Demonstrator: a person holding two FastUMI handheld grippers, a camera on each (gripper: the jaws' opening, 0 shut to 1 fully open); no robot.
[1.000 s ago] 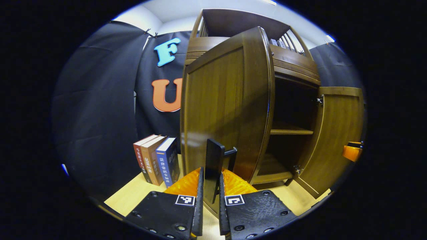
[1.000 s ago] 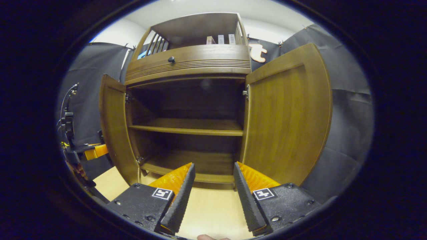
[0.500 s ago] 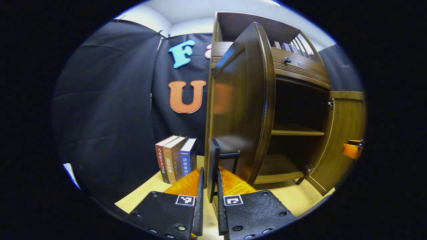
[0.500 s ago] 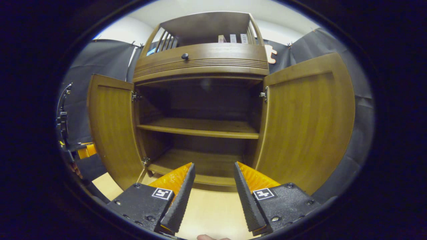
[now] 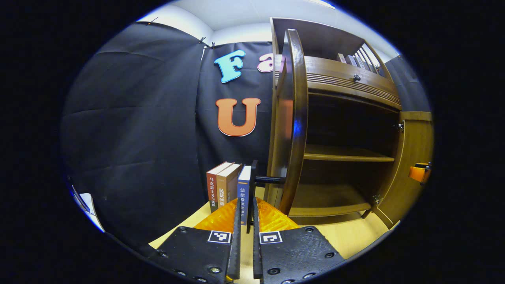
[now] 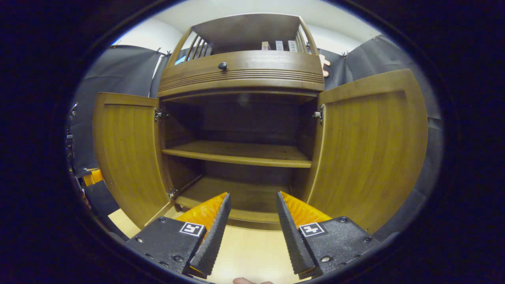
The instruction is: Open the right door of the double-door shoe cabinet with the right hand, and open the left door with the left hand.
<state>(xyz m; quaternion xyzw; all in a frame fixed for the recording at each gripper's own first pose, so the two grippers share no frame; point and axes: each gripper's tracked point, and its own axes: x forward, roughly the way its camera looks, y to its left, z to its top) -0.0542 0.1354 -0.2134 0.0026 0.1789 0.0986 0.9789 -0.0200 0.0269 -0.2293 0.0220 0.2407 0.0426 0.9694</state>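
Note:
The brown wooden shoe cabinet [image 6: 240, 75] stands with both doors swung wide. In the left gripper view the left door [image 5: 292, 118] is seen almost edge-on, and my left gripper [image 5: 246, 206] is shut on its black bar handle [image 5: 253, 177]. The right door [image 5: 412, 157] stands open at the far right of that view, with the right gripper [image 5: 418, 172] beside it. In the right gripper view the left door [image 6: 126, 150] and right door [image 6: 371, 150] flank the bare middle shelf [image 6: 236, 152]. My right gripper [image 6: 252, 196] hangs open in front of the cabinet, holding nothing.
Three books [image 5: 227, 187] stand upright on the light wooden table [image 6: 252, 252], just left of the left door. A drawer with a dark knob [image 6: 223, 65] sits above the doors. Small books stand on the railed top shelf [image 6: 278, 45]. Black cloth walls close in both sides.
My left gripper has pulled the left door further outward; it now stands nearly edge-on to its camera. The right gripper stayed open and drifted slightly, facing the cabinet more squarely.

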